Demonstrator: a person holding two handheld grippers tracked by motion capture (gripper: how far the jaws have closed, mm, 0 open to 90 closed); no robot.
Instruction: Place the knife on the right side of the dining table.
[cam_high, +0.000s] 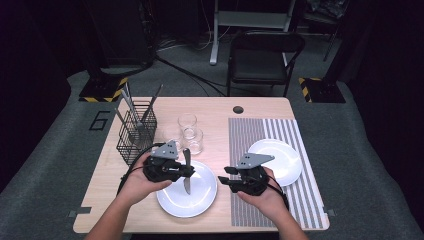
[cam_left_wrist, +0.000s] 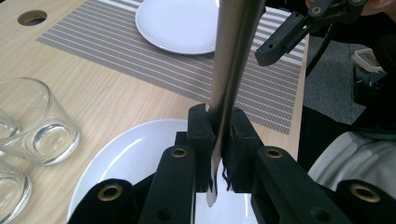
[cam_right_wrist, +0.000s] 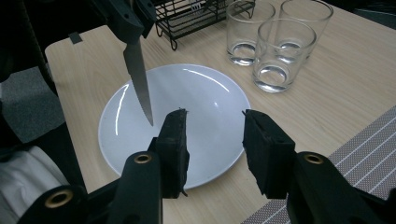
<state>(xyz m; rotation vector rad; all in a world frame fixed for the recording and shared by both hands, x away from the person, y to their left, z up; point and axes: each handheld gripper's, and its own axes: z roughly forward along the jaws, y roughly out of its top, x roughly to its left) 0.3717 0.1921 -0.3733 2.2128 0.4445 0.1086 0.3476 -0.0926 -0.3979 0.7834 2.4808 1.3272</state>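
My left gripper (cam_high: 184, 172) is shut on a table knife (cam_high: 187, 186), gripping it near the join of handle and blade. In the left gripper view the knife (cam_left_wrist: 233, 60) runs up between the pads of the left gripper (cam_left_wrist: 223, 140). Its serrated blade (cam_right_wrist: 139, 79) points down over the left part of a white plate (cam_right_wrist: 210, 88) without touching it. My right gripper (cam_high: 225, 179) hovers at the right rim of that plate (cam_high: 200, 202). In its own view the right gripper (cam_right_wrist: 212, 135) stands open with nothing between its pads.
Three clear glasses (cam_high: 189, 132) stand just behind the plate. A black wire cutlery basket (cam_high: 135, 132) with utensils is at the left. A second white plate (cam_high: 287, 157) lies on a striped placemat (cam_high: 250, 135) at the right. A chair (cam_high: 262, 57) stands beyond the table.
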